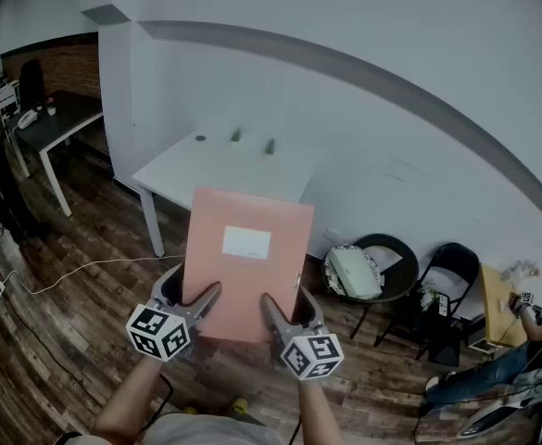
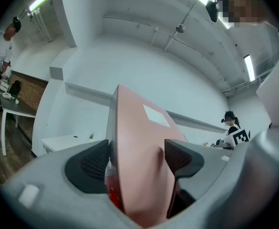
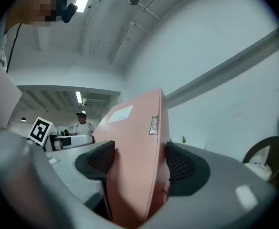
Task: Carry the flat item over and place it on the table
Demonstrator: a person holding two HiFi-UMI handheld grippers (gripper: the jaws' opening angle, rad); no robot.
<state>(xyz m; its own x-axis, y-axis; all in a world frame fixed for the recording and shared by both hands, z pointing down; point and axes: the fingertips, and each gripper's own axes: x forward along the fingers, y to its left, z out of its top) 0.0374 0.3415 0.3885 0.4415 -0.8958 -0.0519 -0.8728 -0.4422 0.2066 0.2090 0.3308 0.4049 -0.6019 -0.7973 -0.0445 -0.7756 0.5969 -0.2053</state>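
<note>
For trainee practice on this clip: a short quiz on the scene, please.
1. True or false: the pink folder already lies on the white table.
2. Which gripper grips the folder? A) left only B) right only C) both
3. Fill in: in the head view, the black chairs stand to the table's ____.
Key: 1 false, it is held up short of the table. 2 C, left gripper and right gripper each clamp it. 3 right.

Background: dark desk (image 1: pixel 62 120) at far left; white cable (image 1: pixel 67 273) trailing across wooden floor (image 1: pixel 57 341); round black chair (image 1: pixel 396 248) bearing white bundle (image 1: pixel 354 272); black folding chair (image 1: pixel 456 265) beside it.
</note>
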